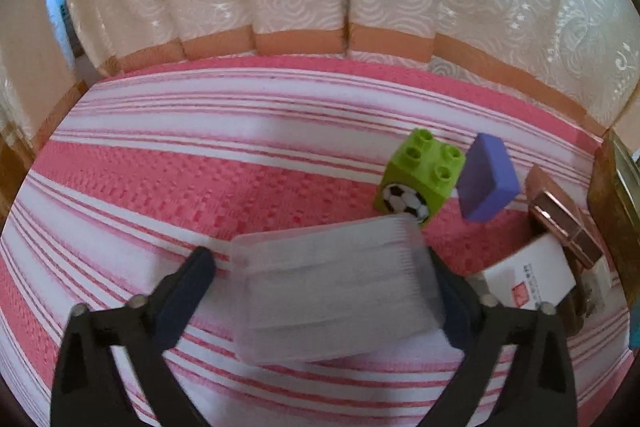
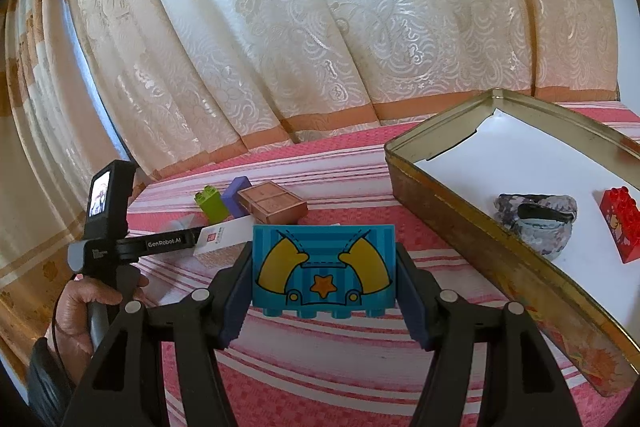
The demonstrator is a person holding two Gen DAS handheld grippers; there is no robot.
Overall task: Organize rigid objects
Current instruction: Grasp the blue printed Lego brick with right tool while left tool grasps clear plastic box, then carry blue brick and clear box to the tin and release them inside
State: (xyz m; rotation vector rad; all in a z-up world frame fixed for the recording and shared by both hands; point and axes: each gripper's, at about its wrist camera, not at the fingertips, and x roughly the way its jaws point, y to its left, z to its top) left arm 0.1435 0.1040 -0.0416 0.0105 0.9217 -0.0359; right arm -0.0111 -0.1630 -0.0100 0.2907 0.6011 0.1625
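Observation:
A clear plastic box (image 1: pixel 336 291) lies on the pink-striped cloth (image 1: pixel 160 187). My left gripper (image 1: pixel 320 259) is shut on the box, its dark pads against the two short sides. Just beyond it stand a green block with a football picture (image 1: pixel 420 175) and a purple block (image 1: pixel 488 179). My right gripper (image 2: pixel 324 259) is shut on a blue block with yellow shapes and a star (image 2: pixel 324 267), holding it above the cloth just left of an open metal tin (image 2: pixel 440 195). A red block (image 2: pixel 622 227) and a grey crumpled thing (image 2: pixel 536 223) lie inside the tin.
A copper-brown flat box (image 1: pixel 560 219) and a white carton (image 1: pixel 528 275) lie right of the clear box, close to the tin's wall (image 1: pixel 616 195). A cream curtain (image 2: pixel 320 27) hangs behind the cloth. A hand (image 2: pixel 84 307) grips the left tool's handle.

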